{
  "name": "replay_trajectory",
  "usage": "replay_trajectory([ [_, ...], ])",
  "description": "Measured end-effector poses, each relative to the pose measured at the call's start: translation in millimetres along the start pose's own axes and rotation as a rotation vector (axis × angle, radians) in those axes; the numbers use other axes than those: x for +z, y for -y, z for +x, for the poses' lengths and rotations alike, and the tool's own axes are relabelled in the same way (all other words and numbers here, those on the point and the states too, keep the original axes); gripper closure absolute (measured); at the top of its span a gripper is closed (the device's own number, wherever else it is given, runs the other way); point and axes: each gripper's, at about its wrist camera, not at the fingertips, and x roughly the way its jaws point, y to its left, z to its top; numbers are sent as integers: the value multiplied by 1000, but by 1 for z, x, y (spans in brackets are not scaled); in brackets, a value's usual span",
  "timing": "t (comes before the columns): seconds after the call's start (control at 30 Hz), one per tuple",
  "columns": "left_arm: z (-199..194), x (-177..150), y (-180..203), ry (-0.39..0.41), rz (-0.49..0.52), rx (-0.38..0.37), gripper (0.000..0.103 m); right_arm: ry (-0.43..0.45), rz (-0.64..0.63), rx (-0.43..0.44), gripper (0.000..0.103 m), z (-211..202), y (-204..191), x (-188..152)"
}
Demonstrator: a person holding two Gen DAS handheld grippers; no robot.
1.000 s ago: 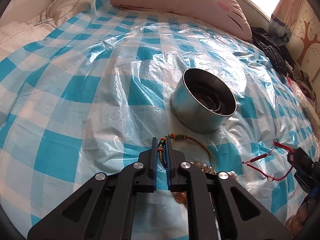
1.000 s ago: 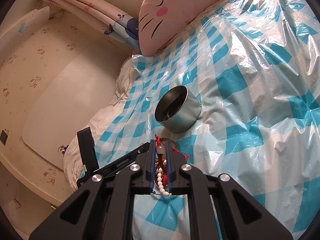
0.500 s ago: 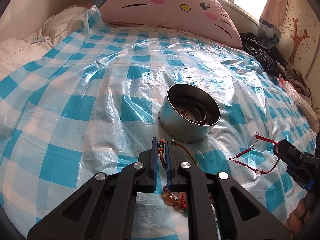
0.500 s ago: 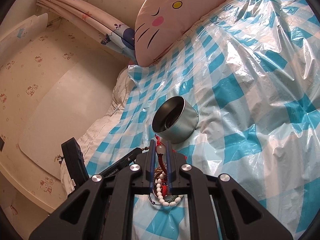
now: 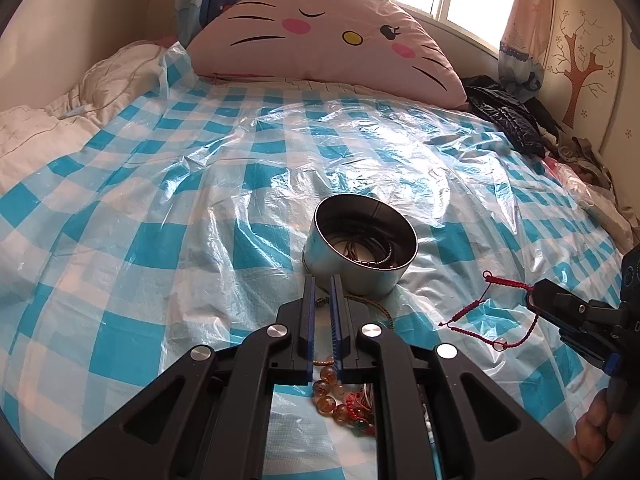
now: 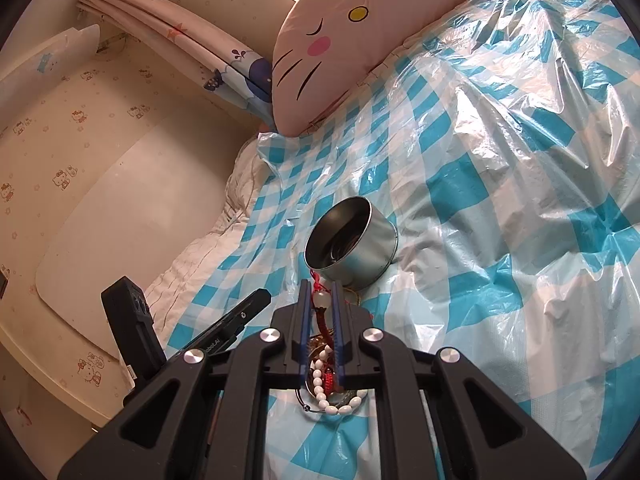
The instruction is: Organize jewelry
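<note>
My left gripper [image 5: 323,300] is pinched nearly closed on a braided cord bracelet [image 5: 362,302], held by its small green-and-orange beaded stretch, while the rest trails off to the right over the bed's checked plastic sheet [image 5: 160,208]. My right gripper [image 6: 323,308] is clamped on a red cord bracelet [image 5: 486,312], gripping beside a pale round bead [image 6: 322,299]; in the left view the red loop hangs slack from its tip, just above the sheet.

Both pieces are light, limp strings. I judge they will sag and swing, so the beaded or knotted sections give the firmest purchase; bare cord could slip through the pads.

Under the grippers lies a loose heap: amber glass beads [image 5: 328,396] and a white bead bracelet [image 6: 336,400], hard and round, likely to roll or squirt out if pinched on a single bead.

Just ahead stands the metal tin [image 5: 360,252], upright and open, with coiled pieces already inside. It looks light enough to skid on the slick plastic if bumped.
</note>
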Motion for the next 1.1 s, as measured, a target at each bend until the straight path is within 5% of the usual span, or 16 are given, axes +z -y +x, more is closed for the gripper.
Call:
replay_trajectory([
  [0.27,-1,1,-7,3,-32,-6,96,7,4,9,92,-2,2,0],
  [0.47,35,-3,-6,-142,7,31,94,8,15,16,92,-3,3,0],
  [0.5,39,-4,-4,-155,23,43,90,10,19,20,92,-3,4,0],
  [0.57,44,-4,-1,-151,51,56,58,12,30,30,92,-4,6,0],
  [0.6,45,-3,1,-138,65,67,52,12,36,35,92,-4,7,0],
  [0.7,53,-3,5,-157,99,79,49,11,45,44,92,-4,8,1],
  [0.8,66,-7,4,-220,103,100,50,11,52,53,92,-4,8,0],
  [0.87,71,-10,2,-257,99,103,80,10,57,56,92,-4,9,1],
  [0.93,71,-11,1,-259,106,109,94,11,60,58,92,-4,10,1],
  [1.1,58,-11,2,-221,103,105,97,13,58,57,92,-5,10,1],
])
